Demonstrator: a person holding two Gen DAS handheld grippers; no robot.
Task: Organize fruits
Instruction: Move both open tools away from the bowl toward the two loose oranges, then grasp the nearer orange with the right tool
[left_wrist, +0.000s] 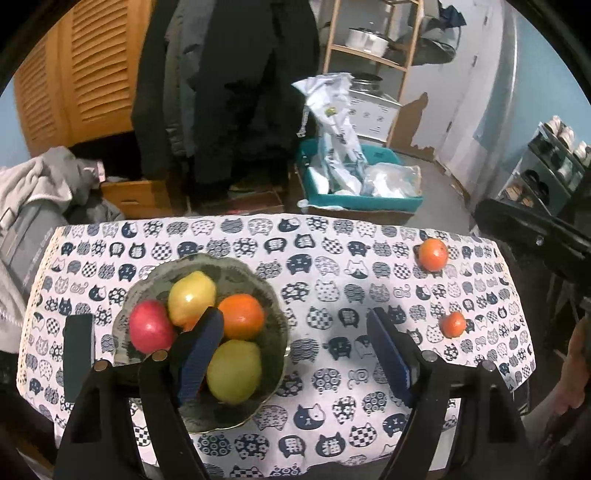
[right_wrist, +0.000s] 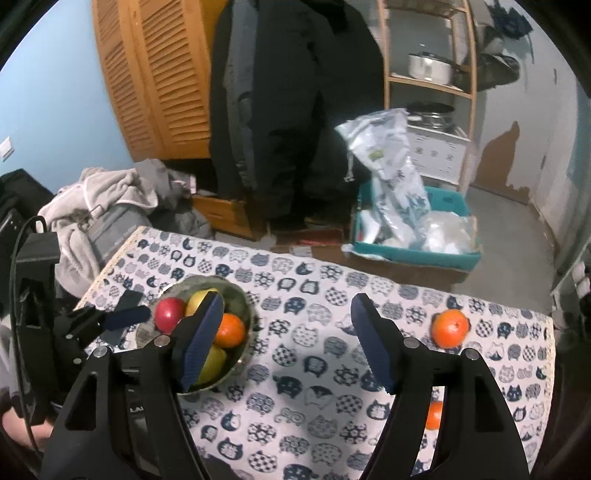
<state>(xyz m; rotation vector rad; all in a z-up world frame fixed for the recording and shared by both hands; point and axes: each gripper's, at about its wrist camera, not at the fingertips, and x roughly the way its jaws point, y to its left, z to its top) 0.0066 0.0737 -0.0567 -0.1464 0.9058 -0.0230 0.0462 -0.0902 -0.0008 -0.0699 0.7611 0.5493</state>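
Note:
A grey scalloped bowl (left_wrist: 276, 328) sits on the left of the cat-print tablecloth (left_wrist: 325, 258). It holds a red apple (left_wrist: 151, 329), a yellow fruit (left_wrist: 191, 295), an orange (left_wrist: 242, 315) and a yellow-green fruit (left_wrist: 234, 371). Two loose oranges lie on the cloth to the right, one far (left_wrist: 433, 254) and one nearer (left_wrist: 453, 324). My left gripper (left_wrist: 295, 350) hangs open above the bowl's right side, nothing between its fingers. My right gripper (right_wrist: 288, 339) is open too, over bare cloth between the bowl (right_wrist: 242, 295) and an orange (right_wrist: 450, 328). A second orange (right_wrist: 434, 415) is half hidden behind its right finger.
Beyond the table's far edge stand a teal crate (left_wrist: 365, 203) full of plastic bags, hanging dark coats (left_wrist: 229, 92) and a wooden shelf (left_wrist: 369, 48). A pile of clothes (left_wrist: 40, 184) lies off the left edge. A blue pad (right_wrist: 127, 316) of the left gripper shows left of the bowl.

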